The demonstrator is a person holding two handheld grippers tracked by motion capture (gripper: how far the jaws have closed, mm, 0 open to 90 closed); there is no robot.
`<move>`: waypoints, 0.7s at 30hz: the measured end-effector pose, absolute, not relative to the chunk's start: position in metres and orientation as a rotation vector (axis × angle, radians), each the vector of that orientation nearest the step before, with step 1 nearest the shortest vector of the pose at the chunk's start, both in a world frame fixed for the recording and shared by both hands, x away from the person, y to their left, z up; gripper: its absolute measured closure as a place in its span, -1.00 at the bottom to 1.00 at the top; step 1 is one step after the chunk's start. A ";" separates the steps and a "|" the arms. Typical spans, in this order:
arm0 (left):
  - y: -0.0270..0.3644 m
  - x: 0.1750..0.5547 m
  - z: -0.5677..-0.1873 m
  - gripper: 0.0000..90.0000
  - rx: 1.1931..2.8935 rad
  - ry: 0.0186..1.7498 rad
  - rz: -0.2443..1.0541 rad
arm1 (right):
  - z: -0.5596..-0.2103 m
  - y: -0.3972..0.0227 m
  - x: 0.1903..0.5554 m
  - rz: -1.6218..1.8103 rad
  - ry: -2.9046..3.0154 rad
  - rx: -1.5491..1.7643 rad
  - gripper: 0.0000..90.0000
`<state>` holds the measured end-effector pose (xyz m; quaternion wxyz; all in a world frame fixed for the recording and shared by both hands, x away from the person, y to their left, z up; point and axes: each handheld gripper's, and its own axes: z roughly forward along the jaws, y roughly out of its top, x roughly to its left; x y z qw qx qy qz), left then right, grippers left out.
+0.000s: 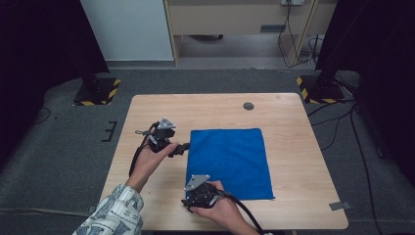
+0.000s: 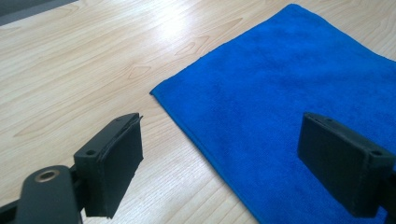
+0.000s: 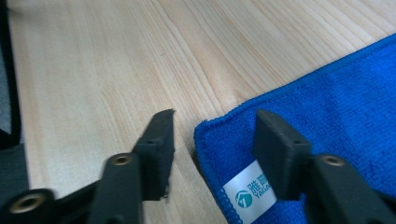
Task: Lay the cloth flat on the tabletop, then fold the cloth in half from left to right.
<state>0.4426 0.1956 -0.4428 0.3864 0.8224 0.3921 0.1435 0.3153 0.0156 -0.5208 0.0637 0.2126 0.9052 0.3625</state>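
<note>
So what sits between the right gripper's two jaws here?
The blue cloth's near corner with its white label, seen in the right gripper view; the jaws do not press it.

The microfibre cloth (image 1: 230, 161) is showing a soft, matt blue nap with a stitched hem, and its white label (image 3: 250, 196) is looking smooth and woven. The table (image 1: 293, 127) is presenting pale wood grain under a faintly glossy, smooth finish. The left gripper (image 2: 219, 158) pads (image 2: 116, 168) are appearing as matt black rubbery foam.
</note>
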 end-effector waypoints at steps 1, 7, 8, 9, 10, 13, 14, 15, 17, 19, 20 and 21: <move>0.197 0.442 -0.443 -0.70 2.093 1.000 0.365 | -0.522 0.016 0.316 1.086 2.733 0.646 0.19; 0.203 0.441 -0.444 -0.70 2.083 1.016 0.376 | -0.522 0.018 0.320 1.063 2.696 0.677 0.67; 0.204 0.441 -0.444 -0.70 2.077 1.020 0.376 | -0.522 0.017 0.321 1.076 2.694 0.688 0.75; 0.205 0.442 -0.444 -0.70 2.075 1.023 0.376 | -0.522 0.017 0.321 1.097 2.697 0.704 0.84; 0.205 0.442 -0.444 -0.70 2.076 1.027 0.377 | -0.521 0.017 0.321 1.101 2.699 0.707 0.88; 0.206 0.444 -0.446 -0.70 2.080 1.028 0.372 | -0.520 0.017 0.320 1.121 2.704 0.706 0.96; 0.206 0.445 -0.447 -0.69 2.085 1.030 0.372 | -0.520 0.018 0.320 1.132 2.708 0.703 0.96; 0.206 0.446 -0.448 -0.69 2.091 1.031 0.371 | -0.520 0.018 0.319 1.139 2.708 0.712 0.96; 0.206 0.449 -0.450 -0.68 2.097 1.031 0.364 | -0.518 0.018 0.318 1.154 2.715 0.706 0.97; 0.207 0.453 -0.452 -0.68 2.096 1.039 0.365 | -0.517 0.018 0.317 1.159 2.716 0.702 0.97; 0.207 0.455 -0.452 -0.66 2.098 1.036 0.360 | -0.517 0.018 0.317 1.160 2.718 0.702 0.97; 0.206 0.458 -0.453 -0.63 2.093 1.037 0.355 | -0.516 0.018 0.317 1.160 2.715 0.710 0.98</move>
